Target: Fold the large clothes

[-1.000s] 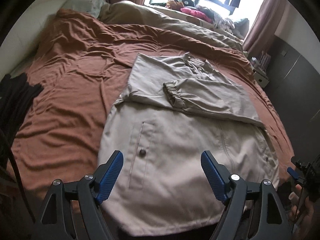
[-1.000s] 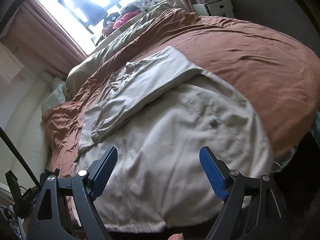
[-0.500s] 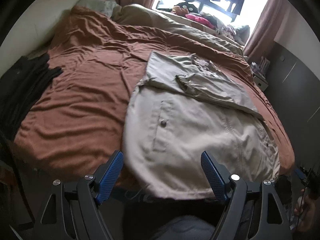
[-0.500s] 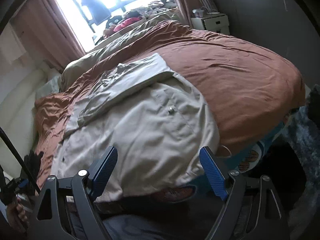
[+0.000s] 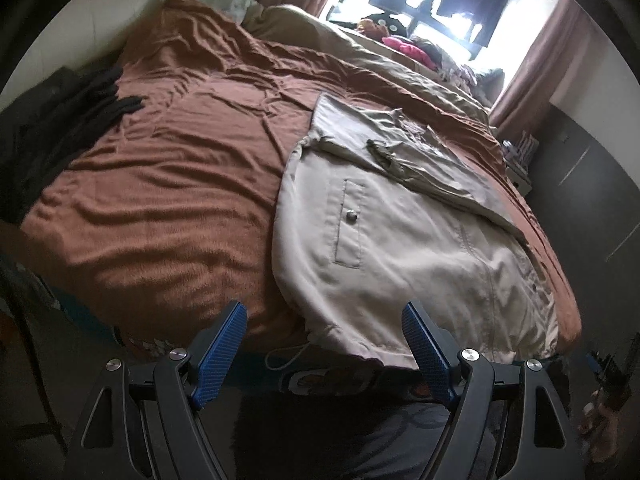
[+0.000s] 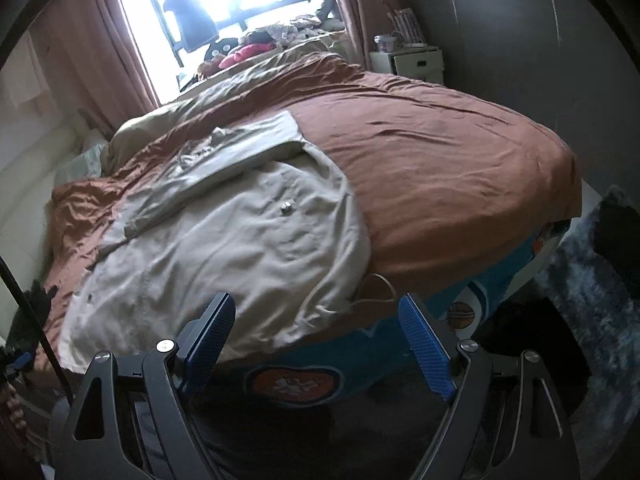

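On rumpled bedspread (image 5: 160,184), smooth beige jacket (image 5: 404,256), probably cotton

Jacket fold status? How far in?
Done: the beige jacket lies flat on the brown bedspread, with one sleeve folded across the chest. In hand: nothing; left gripper and right gripper are open, short of the hem. Left: folding the body.

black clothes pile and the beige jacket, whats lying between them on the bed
In the left wrist view, only wrinkled brown bedspread lies between the black clothes and the beige jacket.
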A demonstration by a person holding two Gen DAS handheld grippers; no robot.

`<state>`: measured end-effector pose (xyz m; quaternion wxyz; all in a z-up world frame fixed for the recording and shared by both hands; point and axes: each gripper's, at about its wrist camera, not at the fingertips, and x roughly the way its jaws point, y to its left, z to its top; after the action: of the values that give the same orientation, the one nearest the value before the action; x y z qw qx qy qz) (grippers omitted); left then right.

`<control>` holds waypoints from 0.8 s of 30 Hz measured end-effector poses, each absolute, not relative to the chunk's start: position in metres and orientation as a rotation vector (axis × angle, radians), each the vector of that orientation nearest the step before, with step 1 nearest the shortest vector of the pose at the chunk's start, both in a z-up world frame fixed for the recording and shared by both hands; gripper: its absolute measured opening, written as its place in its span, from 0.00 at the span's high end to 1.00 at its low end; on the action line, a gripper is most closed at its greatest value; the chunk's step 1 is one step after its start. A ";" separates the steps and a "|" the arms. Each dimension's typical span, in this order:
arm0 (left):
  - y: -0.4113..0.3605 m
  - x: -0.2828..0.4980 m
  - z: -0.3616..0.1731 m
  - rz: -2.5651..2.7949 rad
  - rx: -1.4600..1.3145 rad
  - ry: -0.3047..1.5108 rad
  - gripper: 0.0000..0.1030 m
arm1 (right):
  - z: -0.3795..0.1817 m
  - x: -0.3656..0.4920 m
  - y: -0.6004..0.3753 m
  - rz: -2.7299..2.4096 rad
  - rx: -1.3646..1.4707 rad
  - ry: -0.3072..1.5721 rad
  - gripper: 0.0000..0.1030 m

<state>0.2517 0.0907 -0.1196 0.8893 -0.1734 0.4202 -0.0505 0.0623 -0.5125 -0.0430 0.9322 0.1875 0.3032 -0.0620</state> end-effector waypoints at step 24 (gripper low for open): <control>0.098 0.321 -0.186 -0.100 -0.354 0.974 0.23 | -0.078 0.133 -0.574 -0.109 0.370 0.708 0.08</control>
<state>0.3207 0.0975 -0.1860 0.8675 -0.1691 0.4653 -0.0480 0.1332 -0.5744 -0.0783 0.9199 0.1799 0.3444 -0.0532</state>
